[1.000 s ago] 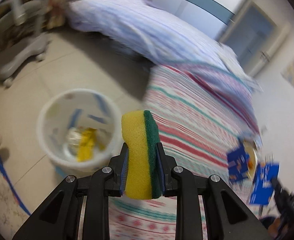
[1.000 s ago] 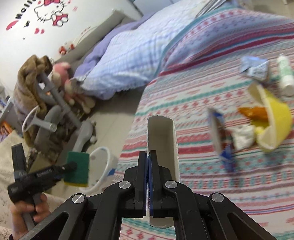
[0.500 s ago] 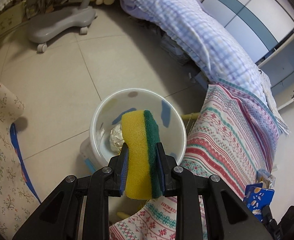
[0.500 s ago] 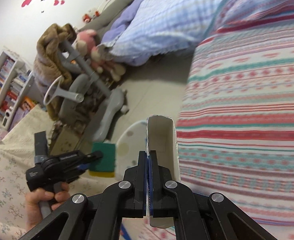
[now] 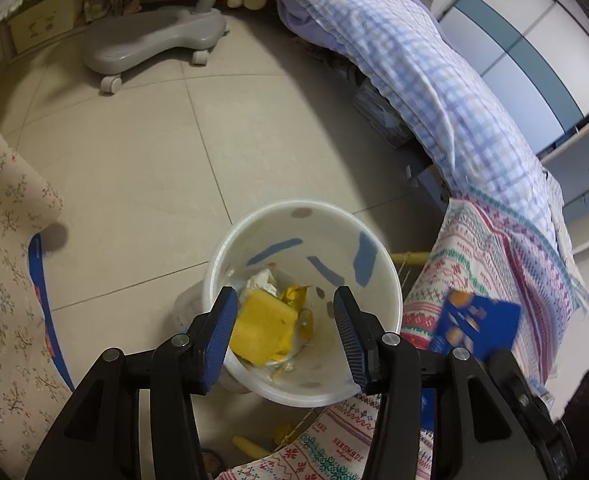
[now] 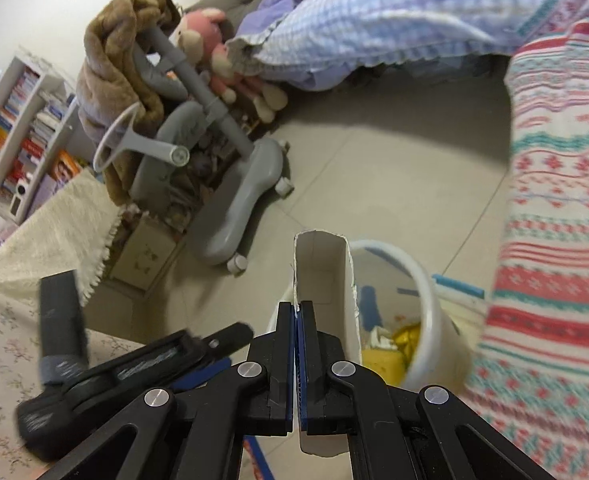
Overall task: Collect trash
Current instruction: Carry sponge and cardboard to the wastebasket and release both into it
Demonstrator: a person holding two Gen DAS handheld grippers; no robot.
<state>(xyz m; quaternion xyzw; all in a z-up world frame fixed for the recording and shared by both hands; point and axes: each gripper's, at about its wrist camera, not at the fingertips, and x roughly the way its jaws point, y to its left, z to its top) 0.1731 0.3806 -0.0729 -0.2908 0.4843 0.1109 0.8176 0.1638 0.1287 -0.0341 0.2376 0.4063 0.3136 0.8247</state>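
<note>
**A:** Where's the sponge (image 5: 263,332)?

**B:** Down in the white trash bin (image 5: 306,300), lying flat with its yellow face up, on top of crumpled paper and a yellow wrapper. The left tongs (image 5: 286,322) are spread wide and empty, right above the bin's mouth, which fits a drop straight down.

**A:** And the other side?

**B:** The right tongs (image 6: 299,354) are pressed together on one wall of a small white carton (image 6: 326,280). Its long axis runs along the fingers, open end pointing away from the tongs, tipped toward the floor near the bin's near rim (image 6: 430,300). Pinching a single thin wall seems the only hold such a hollow box offers.

**A:** Why is the bin there?

**B:** It stands on the tiled floor (image 5: 134,168) just beside the edge of the bed with the striped blanket (image 5: 490,264), likely so trash from the bed travels a short way. A blue packet (image 5: 474,324) shows blurred by that edge; I can't tell what carries it.
</note>
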